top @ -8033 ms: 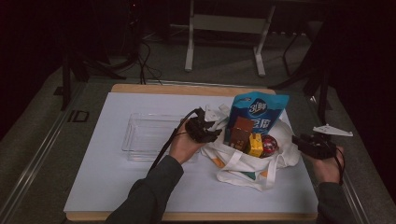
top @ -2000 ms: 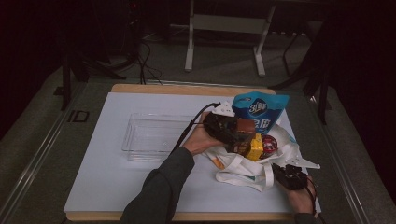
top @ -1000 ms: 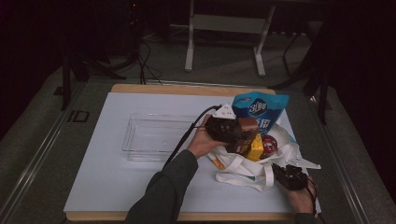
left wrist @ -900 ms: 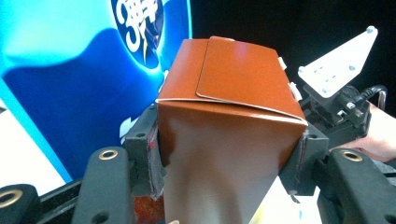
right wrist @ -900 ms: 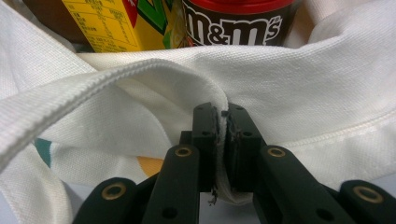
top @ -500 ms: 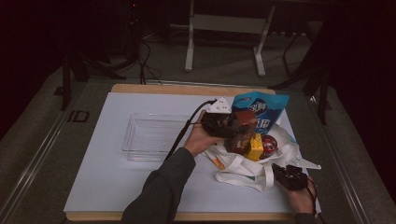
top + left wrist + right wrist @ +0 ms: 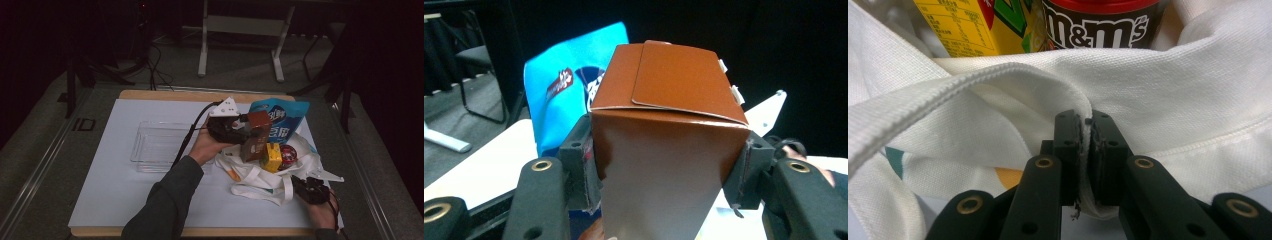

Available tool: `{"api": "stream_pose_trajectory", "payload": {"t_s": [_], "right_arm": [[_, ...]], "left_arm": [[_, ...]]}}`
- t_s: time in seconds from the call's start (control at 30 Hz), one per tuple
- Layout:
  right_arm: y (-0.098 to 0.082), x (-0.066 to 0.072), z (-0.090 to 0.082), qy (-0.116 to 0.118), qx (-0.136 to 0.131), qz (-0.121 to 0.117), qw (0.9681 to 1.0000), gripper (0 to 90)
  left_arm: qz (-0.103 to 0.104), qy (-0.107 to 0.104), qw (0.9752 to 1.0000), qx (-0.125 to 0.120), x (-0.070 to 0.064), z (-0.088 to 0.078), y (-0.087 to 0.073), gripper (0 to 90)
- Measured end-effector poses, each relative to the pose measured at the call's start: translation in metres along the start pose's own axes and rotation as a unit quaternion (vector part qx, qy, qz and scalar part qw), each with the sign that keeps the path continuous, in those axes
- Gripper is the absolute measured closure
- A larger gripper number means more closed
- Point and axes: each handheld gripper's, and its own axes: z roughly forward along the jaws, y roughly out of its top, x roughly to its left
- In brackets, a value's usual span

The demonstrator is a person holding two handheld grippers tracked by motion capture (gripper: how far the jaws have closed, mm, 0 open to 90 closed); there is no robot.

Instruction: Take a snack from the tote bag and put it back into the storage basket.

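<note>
Brown carton (image 7: 664,150) sits clamped in my left tool (image 7: 240,131), pads pressing both side walls, gable top up and tilted a bit in the high view. I see it lifted above the white tote bag (image 7: 260,175), just in front of the blue snack pouch (image 7: 280,120) that stands at the bag's far edge. In the left gripper view that pouch shows behind the carton's left shoulder. My right tool (image 7: 1086,150) is pinched narrow on a fold of the tote's cloth at its near right edge; fabric sticks out between the pads. Inside the bag: yellow juice box (image 7: 271,157) and a red-lidded M&M's tub (image 7: 1100,20) side by side, touching, right behind the pinched hem. Clear plastic tray (image 7: 157,147) lies on the white worktop (image 7: 110,180) to the left of my left hand (image 7: 207,147), apart from the bag.
</note>
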Motion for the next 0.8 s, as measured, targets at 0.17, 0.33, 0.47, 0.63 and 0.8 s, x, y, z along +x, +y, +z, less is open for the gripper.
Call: {"api": "stream_pose_trajectory", "payload": {"t_s": [0.17, 0.33, 0.47, 0.63, 0.8], "right_arm": [[0.000, 0.000, 0.000, 0.001, 0.001, 0.001, 1.0000, 82.9], [0.000, 0.000, 0.000, 0.000, -0.001, 0.002, 1.0000, 83.0], [-0.001, 0.000, 0.000, 0.000, -0.001, 0.003, 1.0000, 83.0], [0.000, 0.000, 0.000, 0.001, -0.001, 0.004, 1.0000, 82.9], [-0.001, 0.000, 0.000, 0.001, -0.002, 0.005, 1.0000, 82.7]], "left_arm": [[0.003, -0.005, 1.0000, -0.006, -0.001, -0.008, 0.004, 43.0], [0.003, -0.014, 0.9999, -0.002, 0.000, -0.016, 0.008, 43.0], [0.006, -0.015, 0.9999, -0.001, -0.001, -0.022, 0.011, 43.0], [0.007, -0.017, 0.9998, -0.001, 0.000, -0.030, 0.014, 43.0], [0.008, -0.015, 0.9999, 0.001, 0.002, -0.039, 0.017, 43.0]]}}
